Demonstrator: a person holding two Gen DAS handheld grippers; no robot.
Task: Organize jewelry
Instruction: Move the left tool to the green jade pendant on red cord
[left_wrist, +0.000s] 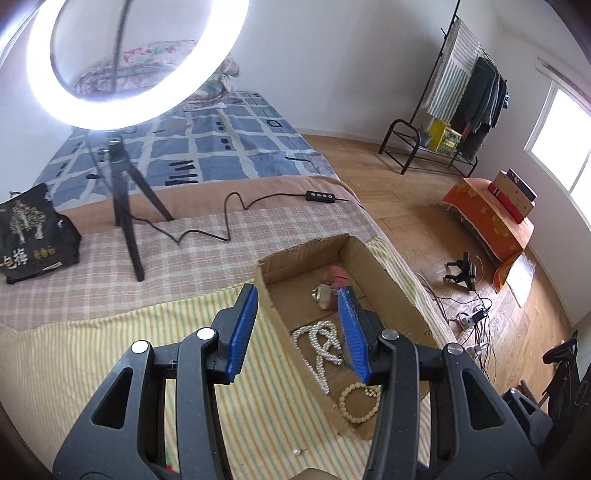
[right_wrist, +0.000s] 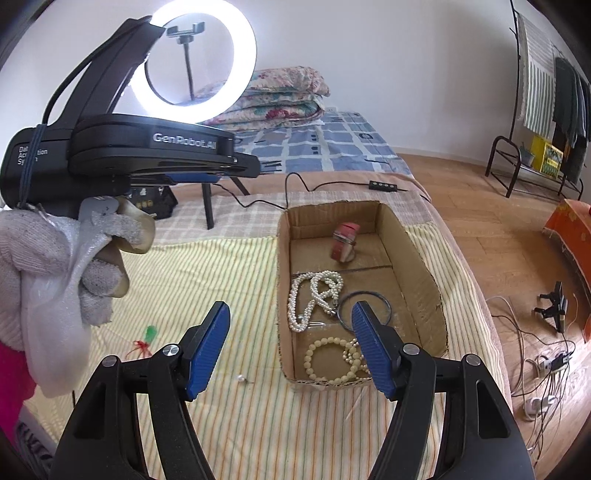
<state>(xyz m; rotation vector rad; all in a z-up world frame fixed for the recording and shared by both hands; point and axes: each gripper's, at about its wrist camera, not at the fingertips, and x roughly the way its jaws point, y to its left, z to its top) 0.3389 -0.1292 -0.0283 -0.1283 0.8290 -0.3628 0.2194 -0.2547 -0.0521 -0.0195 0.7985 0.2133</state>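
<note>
An open cardboard box (right_wrist: 417, 251) (left_wrist: 384, 273) lies on the striped bedcover. Inside it are a white pearl necklace (right_wrist: 314, 295) (left_wrist: 321, 343), a cream bead bracelet (right_wrist: 332, 358) (left_wrist: 356, 404), a thin dark bangle (right_wrist: 364, 295) and a red watch on a stand (right_wrist: 343, 240) (left_wrist: 338, 275). My left gripper (left_wrist: 299, 295) hangs above the box's near-left wall, open, nothing between its blue pads. My right gripper (right_wrist: 291, 308) is open and empty too, above the cover and the box's left wall. A small pearl earring (right_wrist: 241, 378) (left_wrist: 296, 451) and a green and red trinket (right_wrist: 146, 338) lie loose on the cover.
A lit ring light (left_wrist: 136, 62) on a tripod stands on the bed with its cable and remote (left_wrist: 321, 195). A black bag (left_wrist: 33, 232) sits at the left. A gloved hand (right_wrist: 66, 258) holds the left gripper's body. Cables (right_wrist: 543, 362) trail on the wooden floor right of the bed.
</note>
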